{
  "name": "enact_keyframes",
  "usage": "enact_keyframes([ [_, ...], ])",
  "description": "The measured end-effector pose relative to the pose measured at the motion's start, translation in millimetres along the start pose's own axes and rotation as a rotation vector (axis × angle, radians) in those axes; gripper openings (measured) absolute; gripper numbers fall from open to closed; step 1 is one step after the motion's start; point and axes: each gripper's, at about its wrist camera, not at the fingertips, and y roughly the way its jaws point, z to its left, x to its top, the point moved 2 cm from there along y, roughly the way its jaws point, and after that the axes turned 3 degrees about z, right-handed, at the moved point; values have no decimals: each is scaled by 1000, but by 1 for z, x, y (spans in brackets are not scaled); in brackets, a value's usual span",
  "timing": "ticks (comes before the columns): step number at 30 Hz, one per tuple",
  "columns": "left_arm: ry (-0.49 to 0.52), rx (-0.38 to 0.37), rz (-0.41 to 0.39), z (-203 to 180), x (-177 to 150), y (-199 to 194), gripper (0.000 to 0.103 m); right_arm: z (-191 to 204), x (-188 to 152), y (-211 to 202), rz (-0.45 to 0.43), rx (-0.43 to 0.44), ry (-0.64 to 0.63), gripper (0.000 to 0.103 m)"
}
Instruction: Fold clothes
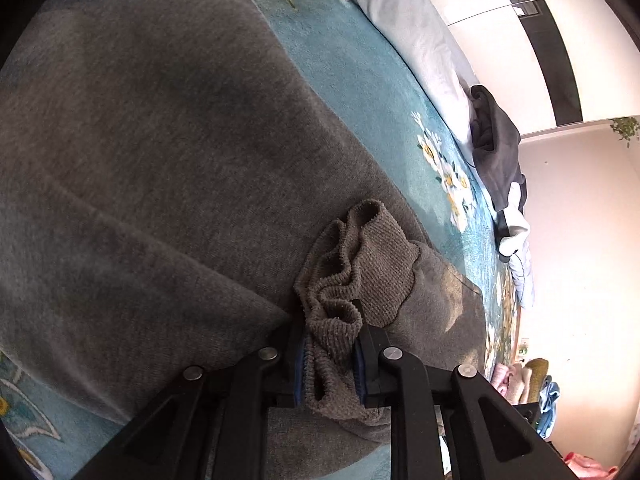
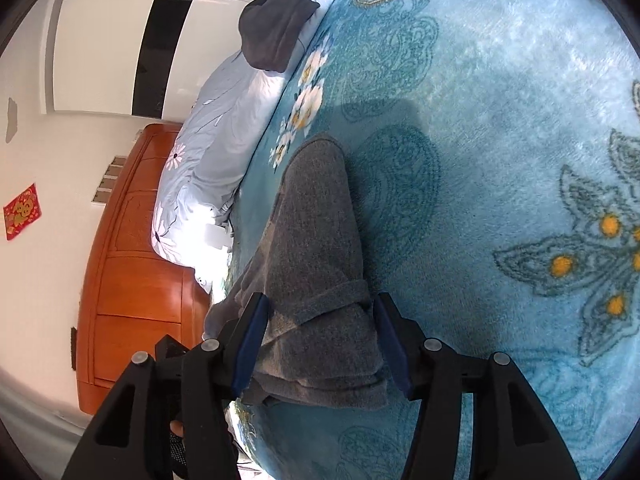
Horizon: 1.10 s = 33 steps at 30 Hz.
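A grey sweatshirt lies spread over the teal flowered blanket and fills most of the left wrist view. Its ribbed cuff is bunched up, with my left gripper shut on it; the blue pads press the knit from both sides. In the right wrist view a long grey sleeve or folded edge of the same fabric runs away across the blanket. My right gripper is open, its fingers wide apart on either side of this fabric's near end.
A pale blue duvet is heaped along the bed's far side with a dark garment on it. An orange wooden headboard stands by the white wall. Folded clothes are piled beyond the bed's edge.
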Motion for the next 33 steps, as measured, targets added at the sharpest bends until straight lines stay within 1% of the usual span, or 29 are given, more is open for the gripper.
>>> enact_keyframes([
  [2,-3,-1,1,0,0,0,21,1,3,5,2,0,3,56],
  [5,6,-2,11,12,4,-8,21,4,7,12,5,-1,7,56],
  [6,4,-2,13,13,4,-10,21,4,8,14,6,-1,8,55],
  [7,3,-1,14,13,4,-11,22,6,8,15,8,1,11,52],
  [8,3,1,15,14,4,-12,22,6,8,16,11,7,13,39],
  [9,3,2,16,14,4,-13,22,7,8,16,17,14,17,27],
  [11,4,7,14,15,4,-14,22,8,9,15,31,30,9,20],
  [12,7,11,13,14,3,-15,22,10,9,14,38,39,-1,19],
  [17,29,7,19,7,-3,-17,23,14,15,-2,39,100,-6,16],
  [22,88,13,27,-13,-19,-12,24,13,25,-24,17,111,-22,15],
  [24,101,-13,52,-25,-25,-2,24,6,31,-41,-10,109,-22,15],
  [28,158,-60,130,-52,-46,20,24,-14,45,-83,-71,98,-1,15],
  [33,276,-104,248,-102,-83,55,24,-42,64,-151,-171,42,11,15],
])
